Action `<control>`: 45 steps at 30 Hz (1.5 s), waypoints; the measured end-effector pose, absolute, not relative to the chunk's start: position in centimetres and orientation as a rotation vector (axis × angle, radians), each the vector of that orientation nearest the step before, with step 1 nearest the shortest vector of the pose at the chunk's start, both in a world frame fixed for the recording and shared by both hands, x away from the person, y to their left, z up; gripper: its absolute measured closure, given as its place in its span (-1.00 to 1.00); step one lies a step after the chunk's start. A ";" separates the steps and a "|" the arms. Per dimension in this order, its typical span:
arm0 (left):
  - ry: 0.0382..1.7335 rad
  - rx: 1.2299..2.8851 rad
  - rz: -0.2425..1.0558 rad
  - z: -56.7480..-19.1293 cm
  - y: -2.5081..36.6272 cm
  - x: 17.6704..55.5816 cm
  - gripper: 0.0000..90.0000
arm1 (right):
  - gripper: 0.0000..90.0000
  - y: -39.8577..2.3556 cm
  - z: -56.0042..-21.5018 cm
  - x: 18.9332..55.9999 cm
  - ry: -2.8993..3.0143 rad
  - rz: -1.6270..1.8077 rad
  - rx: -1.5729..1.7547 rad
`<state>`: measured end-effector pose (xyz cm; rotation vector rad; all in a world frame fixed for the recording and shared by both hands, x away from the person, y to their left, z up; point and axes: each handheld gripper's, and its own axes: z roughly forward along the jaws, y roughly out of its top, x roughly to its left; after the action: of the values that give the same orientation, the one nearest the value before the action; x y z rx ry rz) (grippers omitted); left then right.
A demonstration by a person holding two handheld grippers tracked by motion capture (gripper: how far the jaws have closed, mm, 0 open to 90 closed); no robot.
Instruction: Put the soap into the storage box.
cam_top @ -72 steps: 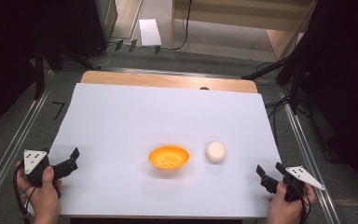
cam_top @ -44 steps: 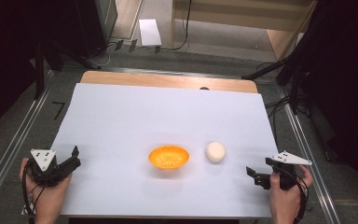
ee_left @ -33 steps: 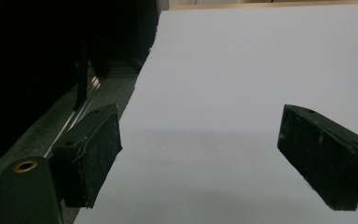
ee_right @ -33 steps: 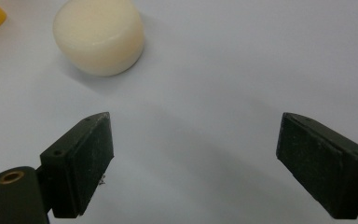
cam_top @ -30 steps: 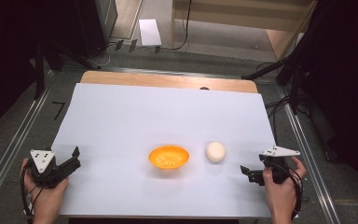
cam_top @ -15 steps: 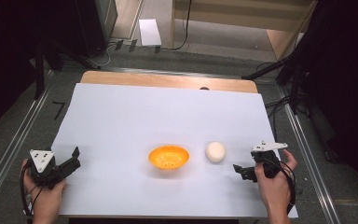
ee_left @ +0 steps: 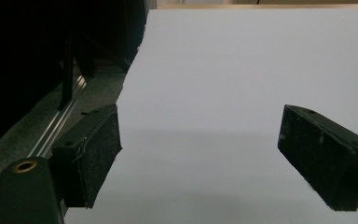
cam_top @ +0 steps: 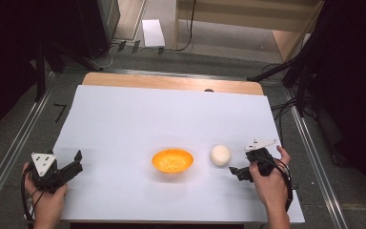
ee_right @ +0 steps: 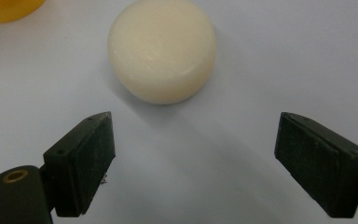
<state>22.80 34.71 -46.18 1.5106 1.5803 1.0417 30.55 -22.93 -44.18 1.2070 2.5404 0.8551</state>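
Note:
An orange bowl (cam_top: 172, 161) sits on the white sheet near its front middle, and its edge shows at the top left of the right gripper view as an orange bowl (ee_right: 9, 7). A cream-white round ball (cam_top: 220, 155) lies just right of it. My right gripper (cam_top: 236, 171) is a short way to the ball's front right, jaws pointing at it. In the right gripper view the ball (ee_right: 162, 49) lies just beyond the open right gripper (ee_right: 193, 126), untouched. My left gripper (cam_top: 77, 161) rests at the sheet's front left corner. The left gripper (ee_left: 200, 126) stands open over bare paper.
The white sheet (cam_top: 171, 114) covers most of the wooden table (cam_top: 171, 82). Metal rails (cam_top: 9, 157) run along both sides, with cables and dark stands (cam_top: 295, 76) at the far right. A dark gap and a rail (ee_left: 60, 121) lie left of the sheet.
My right gripper has moved left from the sheet's right edge to just short of the ball. The left gripper, bowl and ball have stayed put.

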 end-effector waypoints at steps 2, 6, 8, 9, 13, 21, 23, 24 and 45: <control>1.582 1.516 1.044 -46.2 34.7 22.8 -0.69 | -0.72 -22.6 -44.1 30.8 2.549 0.855 1.193; 1.583 1.520 1.048 -46.2 34.6 22.9 -0.69 | -0.72 -21.9 -44.0 31.1 2.563 0.846 1.173; 1.586 1.522 1.048 -46.2 34.6 22.8 -0.69 | -0.72 -21.6 -43.9 31.3 2.573 0.846 1.160; 1.587 1.523 1.049 -46.2 34.6 22.8 -0.69 | -0.72 -21.4 -43.9 31.4 2.574 0.844 1.157; 1.585 1.521 1.050 -46.2 34.6 22.8 -0.69 | -0.71 -20.8 -44.0 31.8 2.590 0.836 1.143; 1.591 1.515 1.046 -46.2 34.7 22.8 -0.69 | -0.65 -19.8 -43.9 32.5 2.599 0.830 1.121; 1.589 1.519 1.052 -46.2 34.6 22.8 -0.69 | -0.65 -19.6 -44.0 32.7 2.606 0.830 1.119; 1.589 1.520 1.053 -46.2 34.6 22.8 -0.69 | -0.65 -19.4 -44.1 32.9 2.608 0.828 1.113; 1.580 1.545 1.045 -46.2 34.4 22.9 -0.69 | -0.47 -18.0 -45.5 34.1 2.634 0.818 1.114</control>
<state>22.95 34.43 -46.21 1.5454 1.5798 1.0449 34.11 -18.00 -45.49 1.1143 2.6344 0.8179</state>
